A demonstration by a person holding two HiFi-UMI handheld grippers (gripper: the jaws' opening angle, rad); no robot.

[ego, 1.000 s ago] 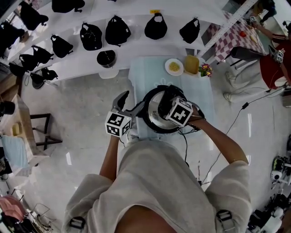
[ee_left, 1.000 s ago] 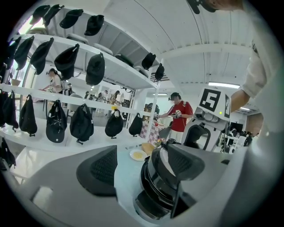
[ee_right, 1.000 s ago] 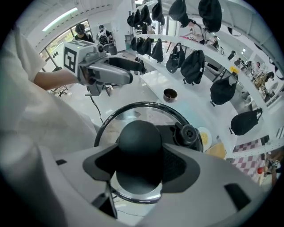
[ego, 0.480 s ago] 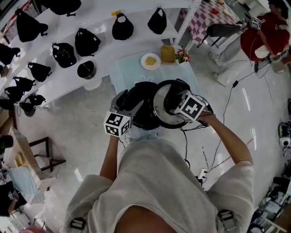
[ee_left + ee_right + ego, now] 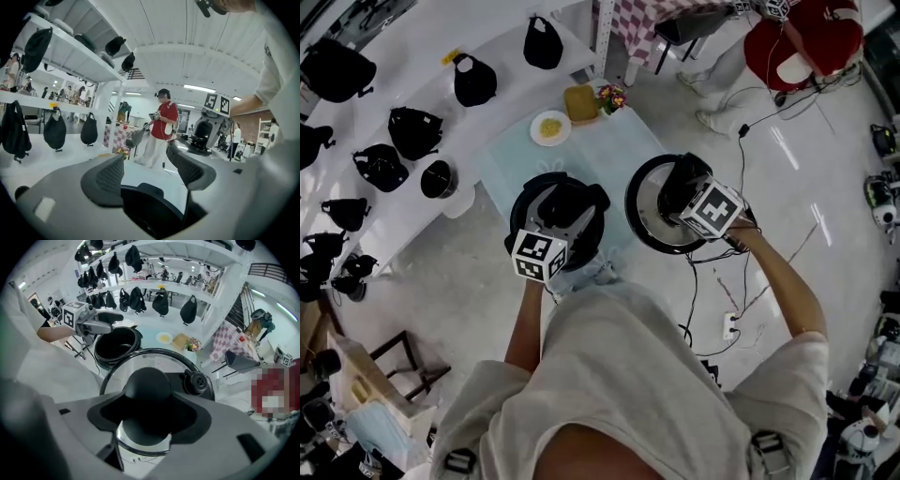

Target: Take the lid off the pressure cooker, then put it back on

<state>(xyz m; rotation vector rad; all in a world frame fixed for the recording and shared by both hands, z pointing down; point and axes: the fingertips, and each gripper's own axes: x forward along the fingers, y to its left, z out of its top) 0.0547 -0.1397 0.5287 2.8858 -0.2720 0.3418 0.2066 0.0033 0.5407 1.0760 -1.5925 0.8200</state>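
Black-rimmed and steel-faced, the lid [image 5: 649, 214] is off the pressure cooker [image 5: 523, 199]. It hangs well clear of the cooker on the right, over the pale floor [image 5: 787, 150] past the edge of the light-blue surface [image 5: 614, 141].

Right hand-held gripper [image 5: 149, 414]: it points steeply down, with its jaws closed on the lid's black knob [image 5: 147, 380], one pad on each side. The lid sits roughly level under it. A round black valve [image 5: 197, 380] stands on the lid just beside the knob.

Pressure cooker: it stands on the surface with its top open, and the right gripper view shows its dark interior.

Left hand-held gripper [image 5: 149, 172]: the jaws are wide apart with nothing between the pads. In the head view it lies over the cooker's open top, and its marker cube [image 5: 539, 255] is at the cooker's near edge. Whether it touches the rim cannot be told.

Other items: at the far end of the surface are a white plate [image 5: 549, 127] of yellow food, a yellow box [image 5: 579, 101] and a small bunch of flowers [image 5: 611, 97], side by side. White shelves [image 5: 497, 37] beyond carry black bags [image 5: 412, 131] and a black pot [image 5: 439, 178]. Cables [image 5: 712, 272] trail on the floor near the lid. A person in a red top [image 5: 164, 122] stands farther off.
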